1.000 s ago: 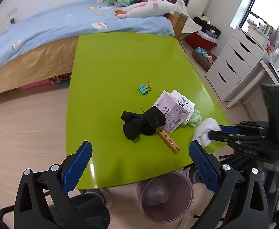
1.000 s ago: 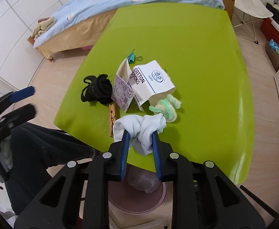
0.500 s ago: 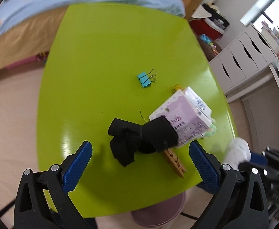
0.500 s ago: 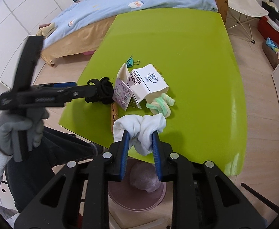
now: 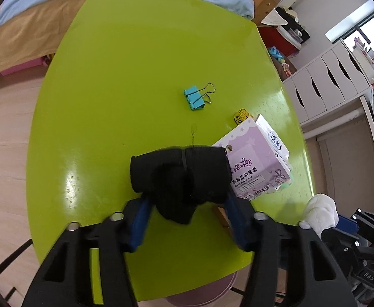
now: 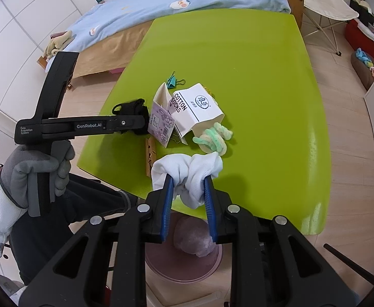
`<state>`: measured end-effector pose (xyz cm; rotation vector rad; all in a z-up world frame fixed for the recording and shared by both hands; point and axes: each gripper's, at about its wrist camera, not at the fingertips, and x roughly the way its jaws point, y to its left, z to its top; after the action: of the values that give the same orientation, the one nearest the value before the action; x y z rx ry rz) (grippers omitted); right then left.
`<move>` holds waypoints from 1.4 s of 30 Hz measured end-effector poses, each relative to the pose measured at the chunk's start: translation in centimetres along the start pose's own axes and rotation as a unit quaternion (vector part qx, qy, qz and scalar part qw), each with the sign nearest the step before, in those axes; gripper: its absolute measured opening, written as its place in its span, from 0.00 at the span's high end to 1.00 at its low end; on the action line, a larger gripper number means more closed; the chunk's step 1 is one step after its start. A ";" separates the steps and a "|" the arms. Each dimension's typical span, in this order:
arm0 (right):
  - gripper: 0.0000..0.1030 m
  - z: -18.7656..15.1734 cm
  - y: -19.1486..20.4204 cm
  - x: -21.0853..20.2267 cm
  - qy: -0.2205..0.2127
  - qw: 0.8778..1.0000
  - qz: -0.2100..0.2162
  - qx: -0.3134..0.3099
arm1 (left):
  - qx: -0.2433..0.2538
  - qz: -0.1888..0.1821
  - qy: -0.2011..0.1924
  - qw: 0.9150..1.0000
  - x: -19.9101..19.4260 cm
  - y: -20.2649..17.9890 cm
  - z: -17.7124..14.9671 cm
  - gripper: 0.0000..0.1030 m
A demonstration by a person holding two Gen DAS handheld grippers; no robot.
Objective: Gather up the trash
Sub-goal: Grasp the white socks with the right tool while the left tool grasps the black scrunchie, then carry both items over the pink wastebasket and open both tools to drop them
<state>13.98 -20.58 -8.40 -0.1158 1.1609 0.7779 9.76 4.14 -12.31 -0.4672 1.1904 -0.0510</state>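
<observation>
On the green worktop (image 5: 135, 81), near edge, left to right: left tongs (image 5: 187, 202), jaws closing around a black sock bundle (image 5: 179, 174) that lies between them; purple card box (image 5: 253, 168); white carton (image 6: 199, 107); right tongs (image 6: 188, 189) pinching a white sock (image 6: 187, 171) above a pink bin (image 6: 184, 263).

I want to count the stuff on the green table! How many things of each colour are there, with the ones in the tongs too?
Black sock bundle: 1
White sock: 1
Green-and-cream sock: 1
Blue binder clip: 1
Purple box: 1
White box: 1
Wooden clothespin: 1
Total: 7
</observation>
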 end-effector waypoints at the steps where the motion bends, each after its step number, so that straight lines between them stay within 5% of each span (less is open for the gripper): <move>1: 0.77 0.1 0.0 0.0 0.000 1.000 -0.001 0.000 | 0.004 0.000 -0.002 1.000 -0.2 0.0 0.0 0.56; 5: 0.77 0.0 0.2 0.1 -0.001 1.000 -0.001 -0.001 | 0.014 0.014 -0.015 1.000 -1.1 0.1 -0.3 0.65; 27: 0.77 -3.4 3.7 -4.9 -0.030 0.998 -0.010 -0.050 | 0.144 0.041 -0.085 0.985 -10.6 -6.0 -7.7 0.65; 42: 0.76 -9.3 5.8 -3.9 0.017 0.997 0.016 -0.068 | 0.155 0.041 -0.083 0.984 -12.9 -6.4 -13.7 0.65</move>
<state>2.56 -22.48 -7.21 -0.2242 1.1444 0.8861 -6.22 -2.43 -2.51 -0.1452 1.0139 -0.1227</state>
